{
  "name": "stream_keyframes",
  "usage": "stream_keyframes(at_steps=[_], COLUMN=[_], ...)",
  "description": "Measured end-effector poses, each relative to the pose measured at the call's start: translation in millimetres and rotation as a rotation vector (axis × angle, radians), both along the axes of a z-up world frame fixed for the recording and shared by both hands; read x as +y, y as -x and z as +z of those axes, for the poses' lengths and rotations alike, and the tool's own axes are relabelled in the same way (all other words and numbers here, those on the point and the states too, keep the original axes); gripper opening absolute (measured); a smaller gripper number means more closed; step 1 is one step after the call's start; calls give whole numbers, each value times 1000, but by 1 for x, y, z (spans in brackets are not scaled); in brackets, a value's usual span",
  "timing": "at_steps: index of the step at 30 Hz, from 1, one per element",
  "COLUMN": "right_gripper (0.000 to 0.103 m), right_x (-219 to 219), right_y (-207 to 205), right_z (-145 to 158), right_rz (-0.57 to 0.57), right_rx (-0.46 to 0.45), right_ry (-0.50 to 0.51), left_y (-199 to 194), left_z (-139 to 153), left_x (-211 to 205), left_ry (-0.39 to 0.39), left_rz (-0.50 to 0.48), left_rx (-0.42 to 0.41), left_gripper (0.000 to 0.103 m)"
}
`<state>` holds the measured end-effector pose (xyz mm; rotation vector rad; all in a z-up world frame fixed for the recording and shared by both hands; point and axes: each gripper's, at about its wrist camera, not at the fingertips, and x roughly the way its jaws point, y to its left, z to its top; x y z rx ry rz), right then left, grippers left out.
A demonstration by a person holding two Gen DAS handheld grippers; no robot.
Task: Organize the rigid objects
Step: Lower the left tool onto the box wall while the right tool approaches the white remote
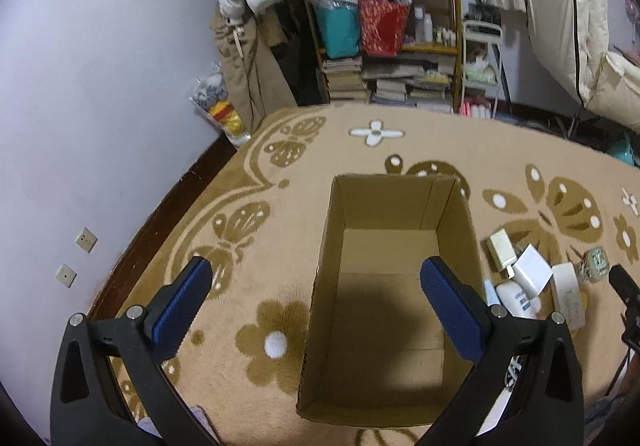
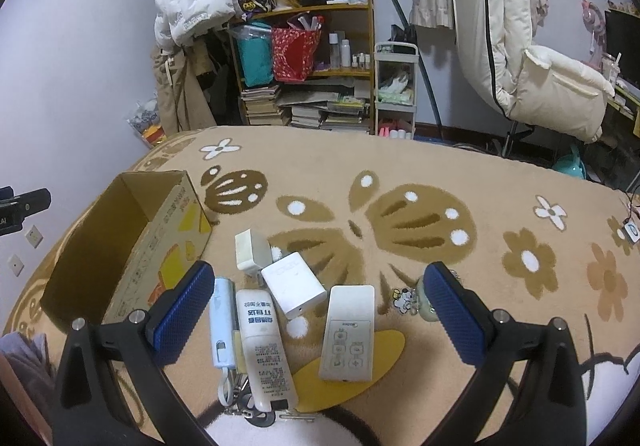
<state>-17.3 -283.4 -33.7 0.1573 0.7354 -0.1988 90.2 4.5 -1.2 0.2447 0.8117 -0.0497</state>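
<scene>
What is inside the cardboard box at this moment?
The cardboard box appears empty: the left wrist view shows its bare brown floor and inner walls. One corner of the floor, nearest the camera, is covered by the left gripper's finger.

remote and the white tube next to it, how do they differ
The remote is flat and rectangular with grey buttons on its face; the white tube is rounder and covered in printed text. The remote lies alone on the rug, clear of the pile, while the tube lies pressed between a pale blue stick and a white box. The tube looks longer and narrower than the remote. Both are white, lie flat and sit outside the cardboard box.
</scene>
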Motion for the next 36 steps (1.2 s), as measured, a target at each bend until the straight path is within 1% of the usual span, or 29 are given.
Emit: stream_keyframes(at_steps=[3,7,14,20,25,26,29,32,33,34,36], right_gripper=[103,103,103,103,103,103,103,103,103,103,103], right_x=[-3,-6,-13,-22,-31,-32,-34,-33,-32,-30,-28], right_y=[-7,-16,-32,-40,-44,-44,-46,-46,-46,-47,-48], right_z=[-3,-10,-25,-42,-55,-58,-66,-76,-79,-84,-89], right_rz=[-2,-1,-9,-35,-57,-59,-65,-81,-77,-65,-56], right_rx=[13,36,81,137,183,189,212,239,251,271,287], right_ry=[-4,-4,-3,-26,-52,-56,-60,-44,-46,-46,-36], left_y=[-12,-25,-43,-54,-62,-62,-69,-71,-71,-71,-71], left_z=[-9,-19,-36,-58,-75,-77,-84,-90,-93,-94,-97], left_x=[2,7,16,30,39,40,41,41,40,40,40], left_ry=[-7,-46,-75,-109,-90,-93,-95,-91,-106,-108,-81], left_rz=[-8,-3,16,55,78,78,86,84,84,80,67], left_rx=[60,88,133,198,270,273,302,327,333,342,368], left_gripper=[103,103,103,103,102,101,94,91,86,83,73])
